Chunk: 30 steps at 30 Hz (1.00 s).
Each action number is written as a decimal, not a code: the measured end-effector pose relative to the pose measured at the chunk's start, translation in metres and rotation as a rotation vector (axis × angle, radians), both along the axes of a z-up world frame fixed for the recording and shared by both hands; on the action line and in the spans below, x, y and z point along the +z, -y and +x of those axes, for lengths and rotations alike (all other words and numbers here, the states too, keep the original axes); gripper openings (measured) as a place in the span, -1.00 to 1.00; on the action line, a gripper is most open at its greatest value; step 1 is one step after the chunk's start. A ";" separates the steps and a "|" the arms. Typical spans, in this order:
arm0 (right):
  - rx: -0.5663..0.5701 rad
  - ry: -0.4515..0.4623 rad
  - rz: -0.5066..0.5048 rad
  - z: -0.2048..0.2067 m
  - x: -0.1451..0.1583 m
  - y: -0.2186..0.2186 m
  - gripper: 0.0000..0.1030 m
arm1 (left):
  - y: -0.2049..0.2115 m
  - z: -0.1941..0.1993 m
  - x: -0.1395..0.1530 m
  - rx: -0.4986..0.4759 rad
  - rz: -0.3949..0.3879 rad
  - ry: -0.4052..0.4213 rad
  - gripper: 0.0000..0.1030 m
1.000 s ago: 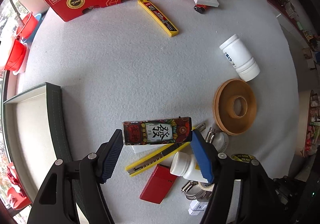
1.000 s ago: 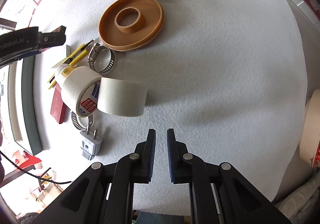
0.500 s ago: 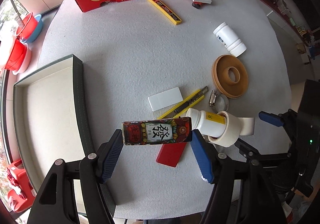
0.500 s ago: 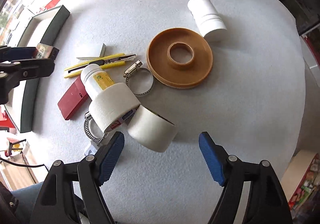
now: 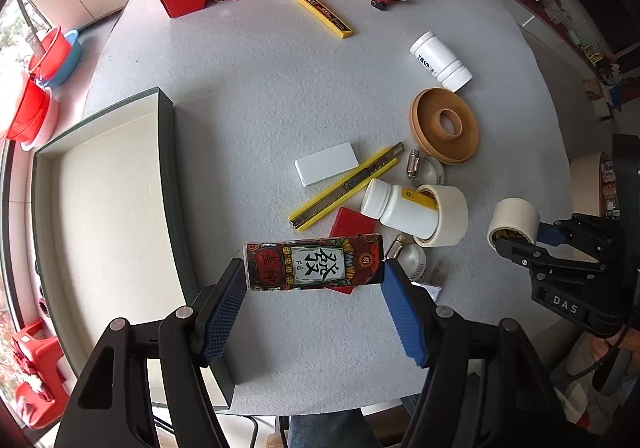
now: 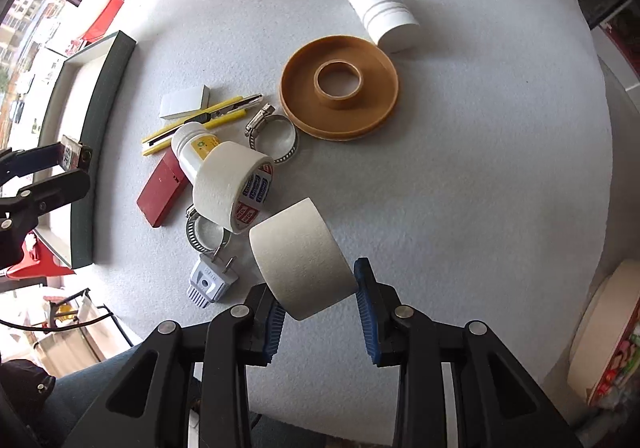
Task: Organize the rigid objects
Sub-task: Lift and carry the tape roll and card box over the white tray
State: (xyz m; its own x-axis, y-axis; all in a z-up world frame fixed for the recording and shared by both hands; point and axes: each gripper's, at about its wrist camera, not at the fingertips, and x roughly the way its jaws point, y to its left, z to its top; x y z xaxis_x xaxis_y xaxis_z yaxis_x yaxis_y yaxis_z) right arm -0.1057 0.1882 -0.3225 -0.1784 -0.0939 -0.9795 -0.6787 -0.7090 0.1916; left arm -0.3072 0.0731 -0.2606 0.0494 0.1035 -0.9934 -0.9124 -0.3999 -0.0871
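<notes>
A grey felt-covered desk (image 5: 248, 95) carries clutter. The left tongs (image 5: 314, 276) clamp a printed card box (image 5: 314, 266) above it, beside the tray (image 5: 168, 175). The right tongs (image 6: 320, 302) are closing on a tape roll (image 6: 302, 256), whose far end is hidden. A red flat box (image 5: 354, 221) lies half covered.

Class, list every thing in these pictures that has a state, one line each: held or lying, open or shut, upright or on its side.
Left gripper: shut on the printed box, held above the table.
Right gripper: shut on a tape roll.
Green tray: open, nothing visible inside.
Small white bottle: on its side, capped, poked into a second tape roll.
Big white jar: on its side.
Utility knife: lying flat.
</notes>
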 end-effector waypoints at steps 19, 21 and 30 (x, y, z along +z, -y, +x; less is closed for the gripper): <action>0.099 -0.061 0.082 -0.068 0.082 0.009 -0.34 | 0.025 -0.043 0.046 0.134 0.175 0.025 0.39; 0.131 -0.076 0.086 -0.083 0.092 0.013 -0.34 | 0.036 -0.060 0.048 0.171 0.181 0.009 0.39; 0.295 -0.156 0.060 -0.167 0.113 0.049 -0.34 | 0.102 -0.109 0.051 0.351 0.163 -0.044 0.39</action>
